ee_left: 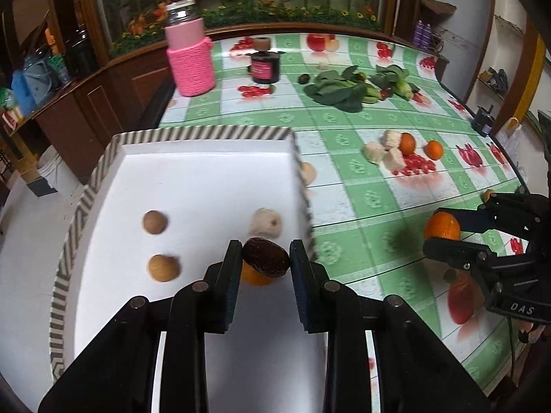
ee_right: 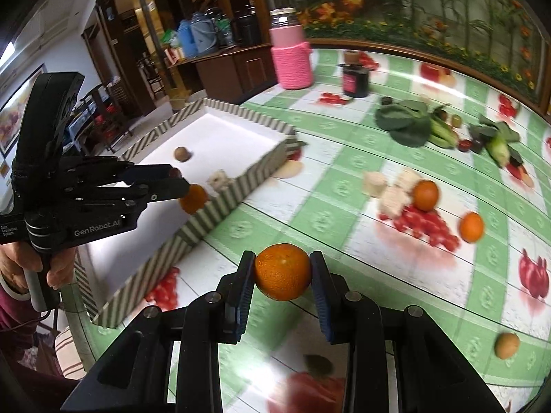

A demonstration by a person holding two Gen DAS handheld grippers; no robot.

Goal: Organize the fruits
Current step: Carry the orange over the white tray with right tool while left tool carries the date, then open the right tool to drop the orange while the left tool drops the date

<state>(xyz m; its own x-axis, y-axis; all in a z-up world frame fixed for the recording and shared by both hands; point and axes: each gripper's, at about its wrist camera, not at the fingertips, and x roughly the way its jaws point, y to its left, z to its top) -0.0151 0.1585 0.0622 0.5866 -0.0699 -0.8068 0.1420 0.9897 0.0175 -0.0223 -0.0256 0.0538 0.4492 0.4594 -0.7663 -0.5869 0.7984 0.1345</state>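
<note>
My left gripper [ee_left: 265, 251] is shut on a dark brown oval fruit [ee_left: 266, 258] and hovers over the white tray with a striped rim [ee_left: 206, 132]. In the tray lie two round brown fruits [ee_left: 155, 222] [ee_left: 163, 267], a pale chunk [ee_left: 265, 223] and an orange [ee_left: 253, 278] just under the held fruit. My right gripper [ee_right: 283, 261] is shut on an orange [ee_right: 282, 272] above the green checked tablecloth, right of the tray [ee_right: 220, 206]. The left gripper [ee_right: 180, 179] shows at the left of the right wrist view, held by a hand.
Two more oranges [ee_right: 426, 195] [ee_right: 471, 227] lie by pale chunks [ee_right: 392, 196]. A brown fruit [ee_right: 507, 345] sits at the near right. Leafy greens [ee_right: 406, 124], a pink knitted bottle [ee_right: 292, 58] and a dark jar [ee_right: 355, 81] stand further back.
</note>
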